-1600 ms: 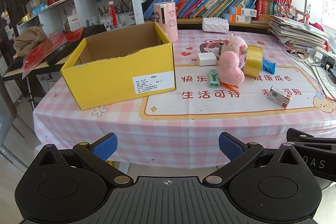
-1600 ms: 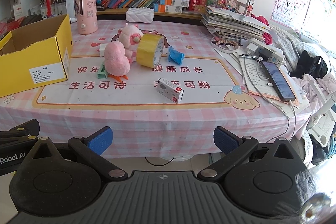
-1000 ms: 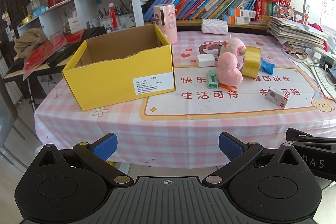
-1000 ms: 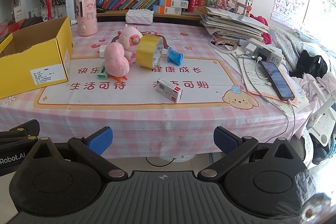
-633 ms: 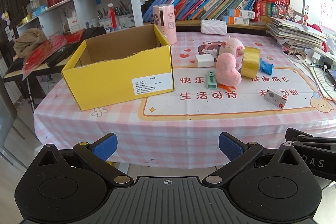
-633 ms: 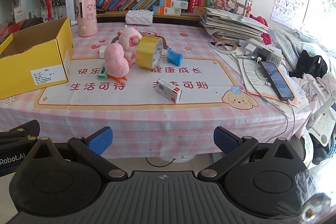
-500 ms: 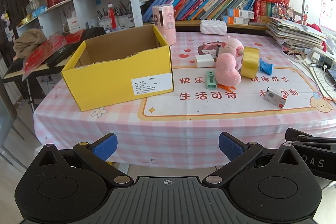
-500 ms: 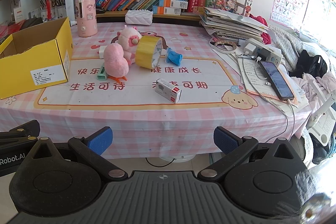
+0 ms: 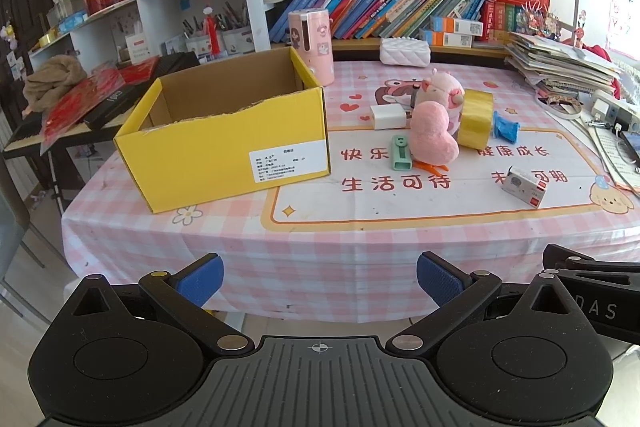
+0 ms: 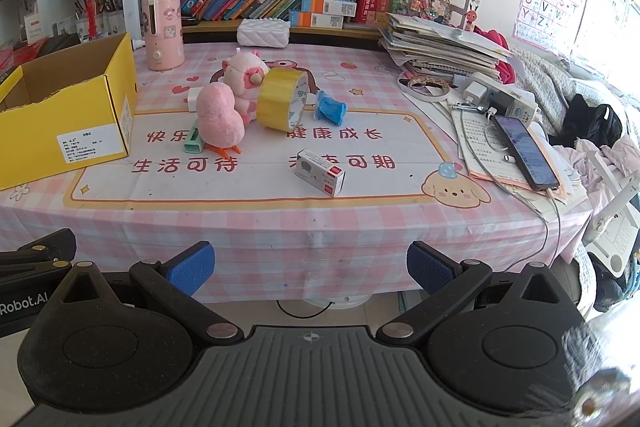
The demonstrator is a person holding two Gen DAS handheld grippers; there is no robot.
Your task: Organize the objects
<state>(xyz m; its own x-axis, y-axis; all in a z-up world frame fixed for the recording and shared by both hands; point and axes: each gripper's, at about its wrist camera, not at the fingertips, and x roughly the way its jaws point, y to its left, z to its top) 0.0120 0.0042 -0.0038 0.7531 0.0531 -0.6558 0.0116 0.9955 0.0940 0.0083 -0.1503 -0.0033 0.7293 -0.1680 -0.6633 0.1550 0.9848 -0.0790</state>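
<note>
**Both grippers clear of the tabletop, jaws wide, loose objects beside the open box**

The left gripper (image 9: 319, 277) hangs short of the near edge of the tabletop (image 9: 360, 251), its jaws spread wide with nothing between them. The right gripper (image 10: 310, 265) is held the same way, jaws wide and empty, also short of the near edge.

In the left wrist view the yellow cardboard box (image 9: 224, 147) stands at 11 o'clock, open at the top, brown inside, with a torn front rim and a white label on its front wall. Nothing can be seen inside it from this angle.

The loose objects lie at 1 o'clock, to the right of the box:
- a pink heart-shaped plush (image 9: 432, 139) with orange feet, upright;
- a pink and cream plush toy (image 9: 444, 93) just behind it;
- a roll of yellow tape (image 9: 474, 119) standing on edge, touching the plush toys;
- a green clip-like item (image 9: 401, 158) lying flat just left of the heart plush;
- a white block (image 9: 386, 116) behind it;
- a small blue object (image 9: 505, 125) just right of the tape;
- a small white and red carton (image 9: 524, 185), lying apart from the group, nearer the front edge.

A pink cylindrical container (image 9: 312, 47) stands upright behind the box.
</note>
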